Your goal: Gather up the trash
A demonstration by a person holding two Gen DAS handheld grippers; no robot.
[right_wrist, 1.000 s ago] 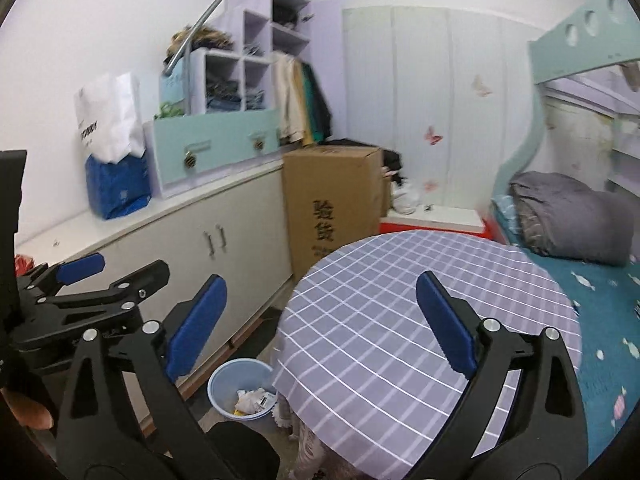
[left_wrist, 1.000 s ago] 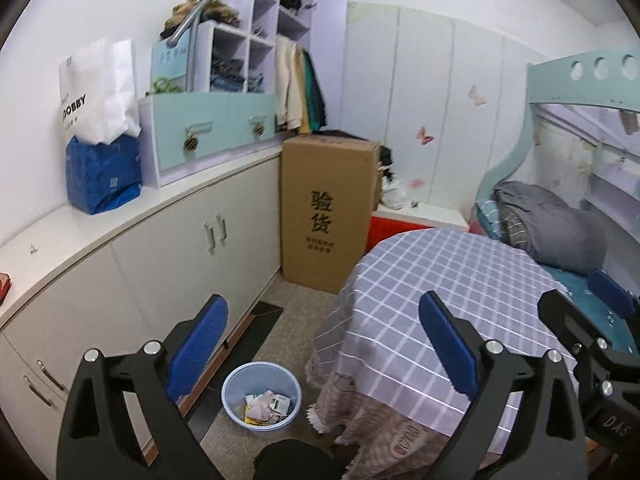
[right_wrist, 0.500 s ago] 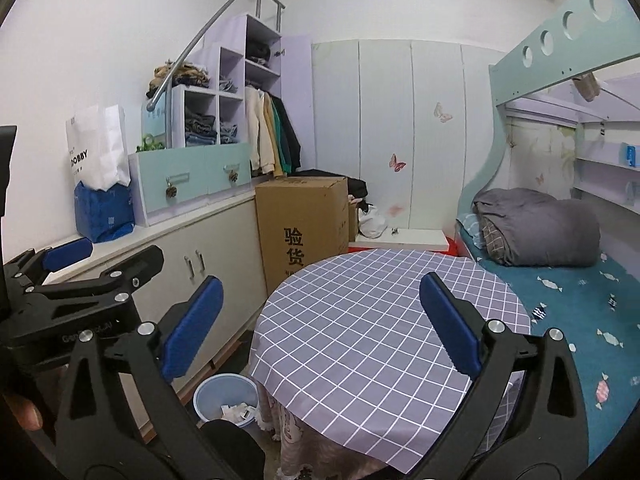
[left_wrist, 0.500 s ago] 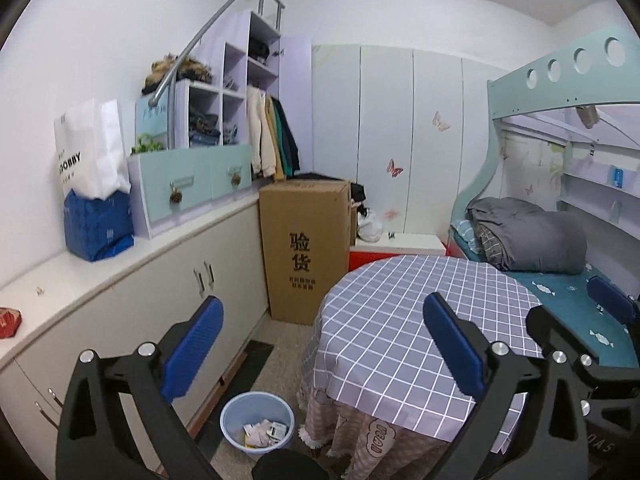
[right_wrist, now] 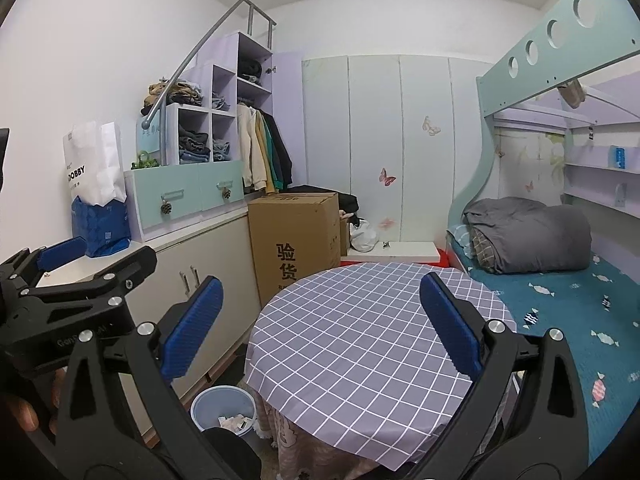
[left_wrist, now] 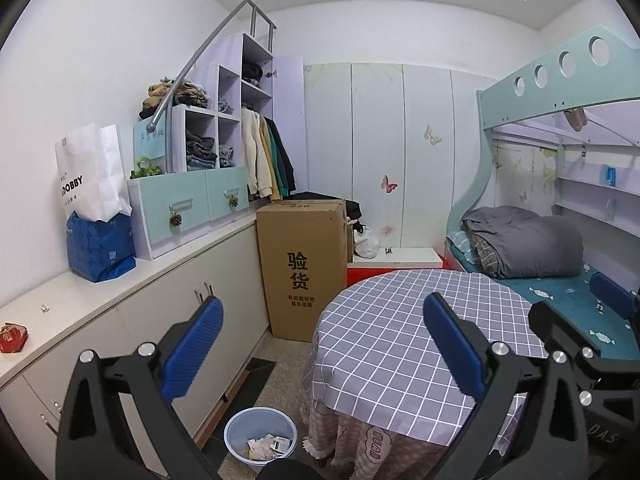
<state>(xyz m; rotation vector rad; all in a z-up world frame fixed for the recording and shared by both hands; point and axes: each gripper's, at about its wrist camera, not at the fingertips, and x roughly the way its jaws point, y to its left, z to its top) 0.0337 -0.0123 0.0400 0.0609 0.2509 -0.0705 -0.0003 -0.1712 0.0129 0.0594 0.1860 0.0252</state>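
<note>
A light blue trash bin (left_wrist: 260, 436) stands on the floor between the cabinets and the round table, with crumpled paper scraps (left_wrist: 266, 446) inside; it also shows low in the right wrist view (right_wrist: 224, 408). A small red wrapper (left_wrist: 12, 337) lies on the white countertop at far left. My left gripper (left_wrist: 320, 348) is open and empty, held high above the bin and table edge. Over the checked tablecloth (right_wrist: 360, 328), my right gripper (right_wrist: 322, 328) is open and empty. The left gripper (right_wrist: 64, 280) appears at the left of the right wrist view, a hand under it.
A tall cardboard box (left_wrist: 302, 268) stands on the floor behind the table. White cabinets (left_wrist: 168, 320) run along the left wall, carrying a white paper bag (left_wrist: 90, 176) and a blue bag (left_wrist: 100, 246). A bunk bed (right_wrist: 560, 300) with a grey quilt (right_wrist: 528, 234) fills the right.
Both cameras have risen and tilted upward: the bin has dropped lower in both views and more ceiling shows. Both grippers stay open and empty.
</note>
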